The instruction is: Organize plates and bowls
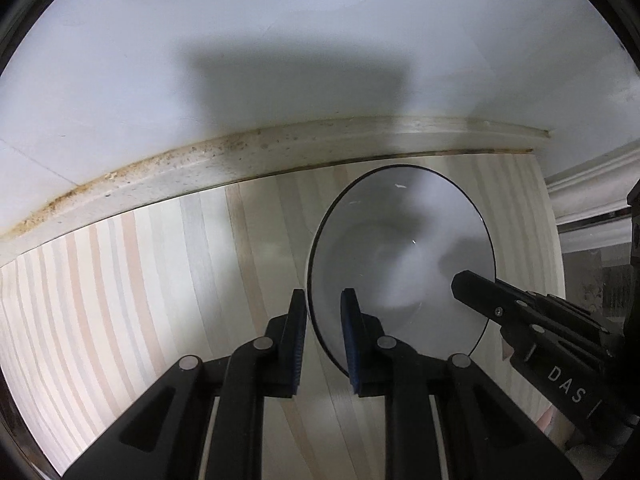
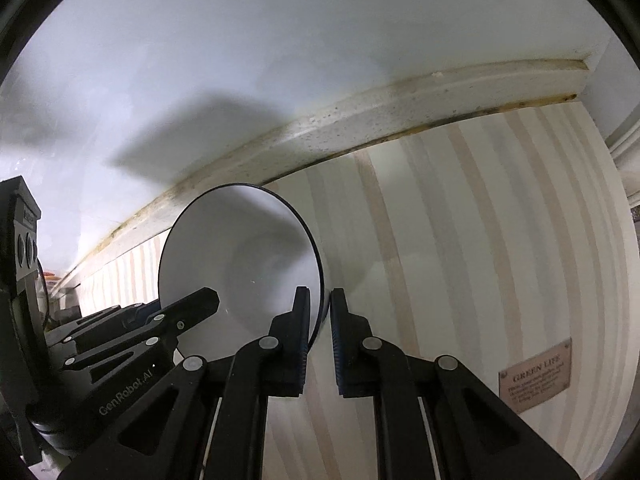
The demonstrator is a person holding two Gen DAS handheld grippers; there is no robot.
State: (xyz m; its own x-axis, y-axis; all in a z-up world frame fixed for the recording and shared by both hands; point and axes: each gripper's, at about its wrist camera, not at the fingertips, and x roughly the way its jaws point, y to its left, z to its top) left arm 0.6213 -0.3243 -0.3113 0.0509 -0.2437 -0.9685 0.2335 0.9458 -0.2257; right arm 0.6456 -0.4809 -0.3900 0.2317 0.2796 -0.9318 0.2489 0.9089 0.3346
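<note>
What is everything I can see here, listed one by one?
bowl: one, white with a thin dark rim line, on the striped mat near the wall trim, its rim between the fingers of both grippers on opposite sides
striped mat: one, pale cream, pink and grey stripes, covering the counter
label: one, brown with "GREEN LIFE" printed on it, on the mat's edge at the right
wall trim: one, off-white with brown stains, along the foot of the wall
wall: white, behind the trim
left gripper: one, black, shut on the bowl's rim
right gripper: one, black, shut on the opposite rim
</note>
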